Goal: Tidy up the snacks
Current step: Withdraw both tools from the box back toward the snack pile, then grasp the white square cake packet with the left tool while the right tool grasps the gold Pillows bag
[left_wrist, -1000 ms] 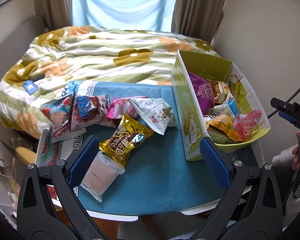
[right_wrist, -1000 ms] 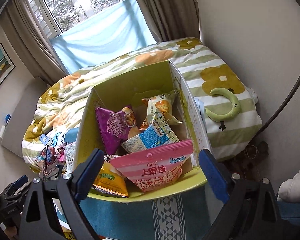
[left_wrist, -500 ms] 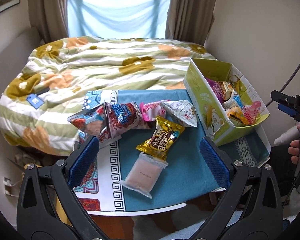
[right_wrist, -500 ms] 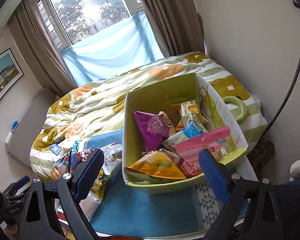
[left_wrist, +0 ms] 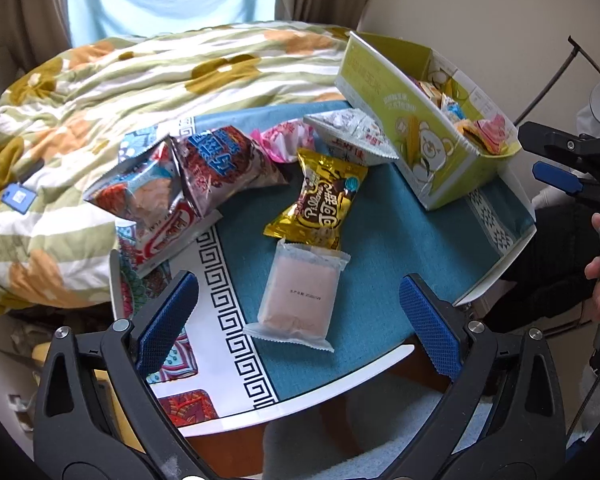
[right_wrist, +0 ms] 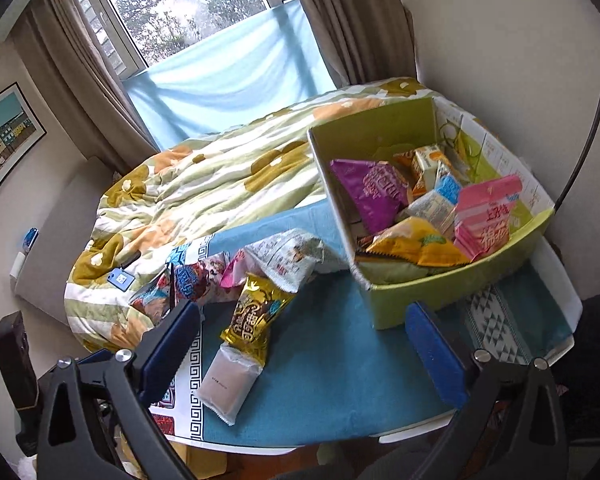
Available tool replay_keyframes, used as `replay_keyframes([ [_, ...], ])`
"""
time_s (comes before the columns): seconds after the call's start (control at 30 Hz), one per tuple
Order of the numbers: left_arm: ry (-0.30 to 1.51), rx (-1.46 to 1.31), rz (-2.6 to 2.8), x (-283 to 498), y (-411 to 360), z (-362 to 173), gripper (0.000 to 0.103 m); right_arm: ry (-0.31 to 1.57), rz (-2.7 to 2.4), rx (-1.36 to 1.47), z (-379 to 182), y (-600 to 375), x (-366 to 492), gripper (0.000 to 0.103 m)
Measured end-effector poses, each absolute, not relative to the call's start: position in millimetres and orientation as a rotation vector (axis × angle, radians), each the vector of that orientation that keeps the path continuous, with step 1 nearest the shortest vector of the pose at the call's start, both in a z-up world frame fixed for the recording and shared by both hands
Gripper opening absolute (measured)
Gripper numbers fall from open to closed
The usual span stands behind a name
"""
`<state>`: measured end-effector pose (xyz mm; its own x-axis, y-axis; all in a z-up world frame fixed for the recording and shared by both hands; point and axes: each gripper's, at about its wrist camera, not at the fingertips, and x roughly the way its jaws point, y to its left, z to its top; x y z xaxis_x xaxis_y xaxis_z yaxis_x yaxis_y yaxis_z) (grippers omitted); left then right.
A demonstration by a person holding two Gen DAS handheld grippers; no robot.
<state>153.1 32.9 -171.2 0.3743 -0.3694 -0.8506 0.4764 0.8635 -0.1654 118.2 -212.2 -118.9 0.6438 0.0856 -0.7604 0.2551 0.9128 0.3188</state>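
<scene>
A green cardboard box (left_wrist: 416, 120) (right_wrist: 452, 284) with several snack packets inside stands at the table's right. Loose on the blue cloth lie a pale pink packet (left_wrist: 300, 296) (right_wrist: 228, 384), a gold packet (left_wrist: 320, 200) (right_wrist: 256, 316), a white packet (left_wrist: 352, 140) (right_wrist: 288, 256), a pink packet (left_wrist: 284, 140) and two red-blue bags (left_wrist: 180, 184). My left gripper (left_wrist: 296, 320) is open and empty, above the table's near edge with the pale pink packet between its fingers' line. My right gripper (right_wrist: 304, 352) is open and empty, near the box's front corner; it also shows in the left wrist view (left_wrist: 556, 160).
A bed with a flowered quilt (left_wrist: 140, 80) (right_wrist: 220, 176) lies right behind the table. A wall is to the right of the box. The table's white rim (left_wrist: 320, 396) is close below the left gripper. A blue card (left_wrist: 18, 197) lies on the quilt.
Both grippers have pulled back and swung left, so the loose snacks sit more central. The box has shifted to the right in both views. Both stay open and empty.
</scene>
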Motion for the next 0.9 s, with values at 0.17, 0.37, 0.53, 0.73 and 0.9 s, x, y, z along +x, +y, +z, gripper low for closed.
replay_keyframes([
  [0.17,1.131,0.134,-0.547,161,21,-218,0.1,0.957,-0.117,0.491,-155,-191,126,0.102],
  [0.37,1.123,0.22,-0.55,160,-1,-258,0.1,1.024,-0.077,0.495,-199,-165,142,0.102],
  [0.53,1.083,0.265,-0.525,162,-11,-273,0.099,1.066,-0.049,0.513,-234,-157,163,0.102],
  [0.73,1.119,0.258,-0.526,166,-14,-292,0.075,1.083,0.015,0.556,-263,-159,183,0.102],
  [0.9,1.121,0.278,-0.508,165,-16,-299,0.066,1.08,0.048,0.554,-273,-157,193,0.102],
])
